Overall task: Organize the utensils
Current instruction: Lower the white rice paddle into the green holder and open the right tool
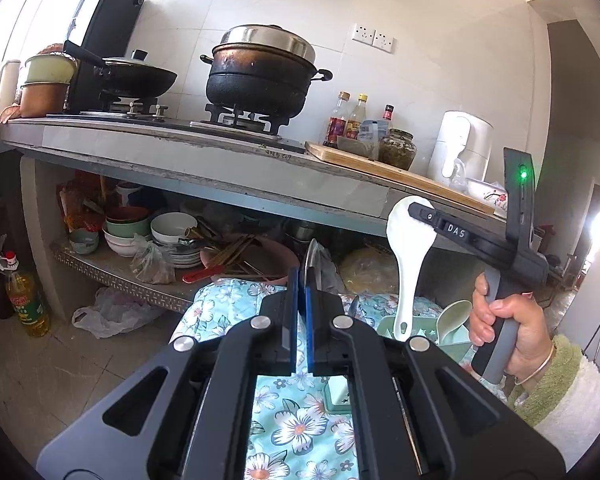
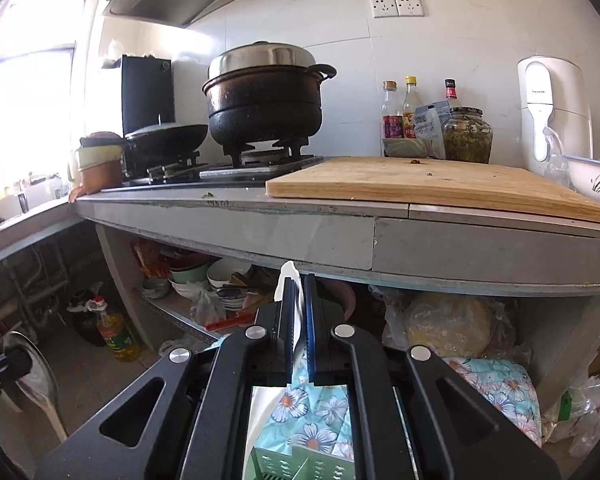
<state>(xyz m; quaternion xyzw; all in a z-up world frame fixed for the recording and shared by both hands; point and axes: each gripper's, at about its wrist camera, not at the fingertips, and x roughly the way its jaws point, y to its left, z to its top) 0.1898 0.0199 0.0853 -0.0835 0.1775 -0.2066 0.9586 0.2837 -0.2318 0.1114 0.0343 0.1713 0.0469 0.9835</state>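
Observation:
My right gripper (image 1: 414, 213) is shut on the bowl of a white ceramic spoon (image 1: 408, 264), which hangs handle-down over a green utensil basket (image 1: 452, 330). In the right wrist view the spoon (image 2: 287, 280) shows edge-on between the blue pads of the right gripper (image 2: 299, 280), with the basket (image 2: 300, 462) below. My left gripper (image 1: 301, 278) is shut on a thin metal utensil (image 1: 313, 266) that sticks up edge-on between its pads. A pale green spoon (image 1: 454, 318) stands in the basket.
A flowered cloth (image 1: 296, 420) covers the surface below. The concrete counter (image 2: 340, 236) holds a black pot (image 2: 264, 104), a wooden cutting board (image 2: 432, 184), bottles and a white appliance (image 2: 552, 112). Its lower shelf (image 1: 112, 272) holds bowls and chopsticks. An oil bottle (image 1: 28, 304) stands on the floor.

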